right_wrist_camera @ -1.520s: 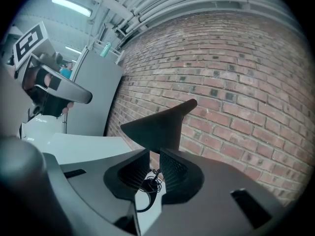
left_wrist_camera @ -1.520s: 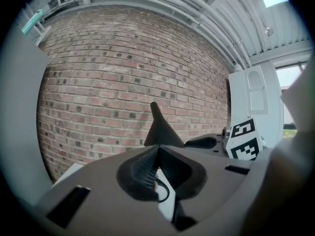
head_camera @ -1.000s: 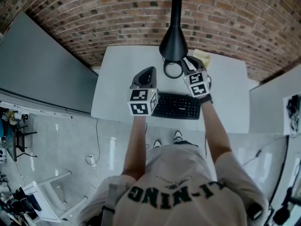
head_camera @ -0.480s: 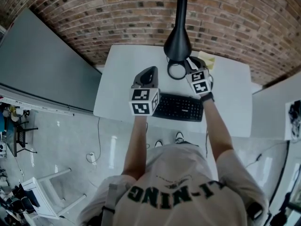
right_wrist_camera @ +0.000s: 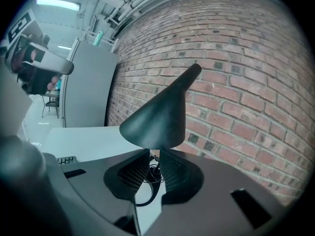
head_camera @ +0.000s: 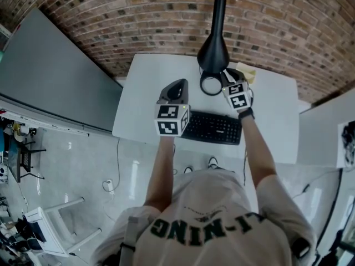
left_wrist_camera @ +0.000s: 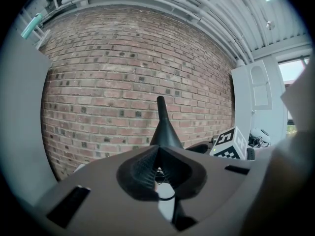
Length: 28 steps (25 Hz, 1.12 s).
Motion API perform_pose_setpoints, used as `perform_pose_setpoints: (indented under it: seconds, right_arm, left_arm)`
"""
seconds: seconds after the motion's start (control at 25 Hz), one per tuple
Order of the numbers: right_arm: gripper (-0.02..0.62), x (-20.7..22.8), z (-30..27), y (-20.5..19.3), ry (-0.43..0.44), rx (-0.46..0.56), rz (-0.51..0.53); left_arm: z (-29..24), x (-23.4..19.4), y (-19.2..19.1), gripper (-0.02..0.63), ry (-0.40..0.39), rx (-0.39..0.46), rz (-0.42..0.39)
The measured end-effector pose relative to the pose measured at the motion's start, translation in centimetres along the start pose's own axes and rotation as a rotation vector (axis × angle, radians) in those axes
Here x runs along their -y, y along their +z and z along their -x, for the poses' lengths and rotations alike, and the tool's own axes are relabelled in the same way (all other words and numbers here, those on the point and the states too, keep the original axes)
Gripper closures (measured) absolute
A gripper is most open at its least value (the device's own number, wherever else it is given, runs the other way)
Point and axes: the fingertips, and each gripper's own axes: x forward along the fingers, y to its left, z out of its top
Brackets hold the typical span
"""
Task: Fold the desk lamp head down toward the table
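The black desk lamp stands at the back of the white table (head_camera: pixel 144 93), by the brick wall. Its cone-shaped head (head_camera: pixel 213 51) widens downward, and its thin neck (head_camera: pixel 219 10) points up. A black ring (head_camera: pixel 211 85) lies on the table under it. My right gripper (head_camera: pixel 226 76) is just right of the ring; in the right gripper view (right_wrist_camera: pixel 150 154) its tips sit right under the head's rim (right_wrist_camera: pixel 160 117), with a narrow gap and nothing between them. My left gripper (head_camera: pixel 176 84) hovers left of the lamp, jaws together (left_wrist_camera: pixel 158 151), aimed at the head (left_wrist_camera: pixel 164 132).
A black keyboard (head_camera: pixel 213 127) lies near the table's front edge, between my arms. A yellow note (head_camera: pixel 248 73) sits right of the lamp. A coiled black cable (right_wrist_camera: pixel 152 173) lies on the table below the head. A grey panel (head_camera: pixel 50 76) stands to the left.
The view has drifted slightly. The lamp and both grippers keep nearly the same places; my right gripper has edged a little closer to the lamp head.
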Motion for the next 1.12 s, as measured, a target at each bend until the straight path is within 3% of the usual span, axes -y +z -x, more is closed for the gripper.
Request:
perform_pose_setpoints:
  seconds: [0.64, 0.88, 1.12]
  right_arm:
    - [0.541, 0.6, -0.9, -0.5, 0.014, -0.019, -0.102]
    - [0.541, 1.7, 1.1, 0.1, -0.022, 0.028, -0.162]
    - [0.541, 3.1, 5.3, 2.3, -0.075, 0.142, -0.259]
  left_arm:
    - [0.8, 0.0, 0.0, 0.609, 0.000, -0.011, -0.026]
    - [0.8, -0.2, 0.2, 0.609, -0.002, -0.001, -0.022]
    - [0.8, 0.4, 1.2, 0.609, -0.016, 0.024, -0.020]
